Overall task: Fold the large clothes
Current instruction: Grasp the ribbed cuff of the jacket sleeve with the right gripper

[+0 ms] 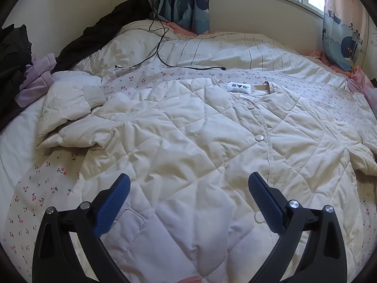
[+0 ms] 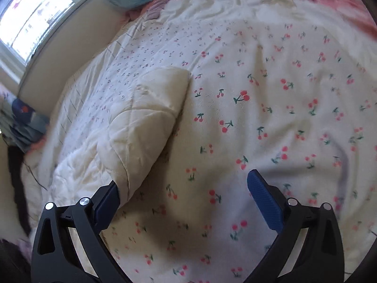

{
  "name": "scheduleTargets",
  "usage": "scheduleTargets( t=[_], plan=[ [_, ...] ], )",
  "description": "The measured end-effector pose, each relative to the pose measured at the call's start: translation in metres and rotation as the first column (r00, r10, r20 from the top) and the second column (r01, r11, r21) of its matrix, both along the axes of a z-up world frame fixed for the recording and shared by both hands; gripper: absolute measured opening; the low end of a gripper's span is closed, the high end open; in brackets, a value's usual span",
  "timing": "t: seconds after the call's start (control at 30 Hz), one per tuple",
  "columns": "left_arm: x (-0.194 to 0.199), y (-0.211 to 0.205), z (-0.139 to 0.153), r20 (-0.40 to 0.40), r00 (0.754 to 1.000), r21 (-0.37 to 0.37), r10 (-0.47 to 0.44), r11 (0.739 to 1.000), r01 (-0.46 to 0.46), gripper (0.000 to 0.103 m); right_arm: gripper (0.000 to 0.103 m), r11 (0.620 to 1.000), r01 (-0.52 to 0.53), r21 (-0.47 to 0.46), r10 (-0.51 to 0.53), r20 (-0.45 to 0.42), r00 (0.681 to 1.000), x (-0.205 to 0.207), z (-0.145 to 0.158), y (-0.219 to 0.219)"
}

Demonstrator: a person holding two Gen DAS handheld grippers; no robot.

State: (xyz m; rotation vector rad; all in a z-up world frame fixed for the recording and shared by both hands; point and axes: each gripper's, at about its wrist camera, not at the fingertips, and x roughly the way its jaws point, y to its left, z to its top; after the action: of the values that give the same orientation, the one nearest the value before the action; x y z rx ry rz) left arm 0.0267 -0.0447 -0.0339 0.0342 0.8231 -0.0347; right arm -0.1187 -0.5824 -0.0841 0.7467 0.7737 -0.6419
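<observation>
A cream quilted jacket [image 1: 188,136] lies front-up and buttoned on the bed, collar and white label [image 1: 239,87] at the far side. Its left sleeve [image 1: 70,118] is bent and bunched at the left. My left gripper [image 1: 188,188] hovers open above the jacket's lower front, holding nothing. In the right wrist view, the jacket's right sleeve [image 2: 150,118] stretches out over the cherry-print bedspread [image 2: 259,94]. My right gripper [image 2: 183,188] is open; the sleeve drapes over the tip of its left finger [image 2: 106,202], and nothing is between the jaws.
A black cable [image 1: 165,47] lies on the bedding beyond the collar. Dark clothes [image 1: 14,59] and a lilac garment [image 1: 37,82] pile at the left edge. Patterned curtains [image 1: 186,2] hang below the window. A pink quilt [image 2: 329,0] lies at the far right.
</observation>
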Motion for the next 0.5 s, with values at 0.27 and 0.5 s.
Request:
scheduleTargets(
  t=[0.27, 0.5],
  plan=[
    [0.001, 0.0, -0.002, -0.007, 1.0, 0.002, -0.002, 1.0, 0.002, 0.096, 0.096, 0.656, -0.473, -0.588, 0.177, -0.489, 0.854, 0.153, 0.048, 0.074],
    [0.002, 0.002, -0.003, -0.019, 1.0, -0.016, -0.001, 1.0, 0.001, 0.096, 0.035, 0.85, -0.462, -0.253, 0.293, -0.501, 0.814, 0.182, 0.012, -0.027]
  ],
)
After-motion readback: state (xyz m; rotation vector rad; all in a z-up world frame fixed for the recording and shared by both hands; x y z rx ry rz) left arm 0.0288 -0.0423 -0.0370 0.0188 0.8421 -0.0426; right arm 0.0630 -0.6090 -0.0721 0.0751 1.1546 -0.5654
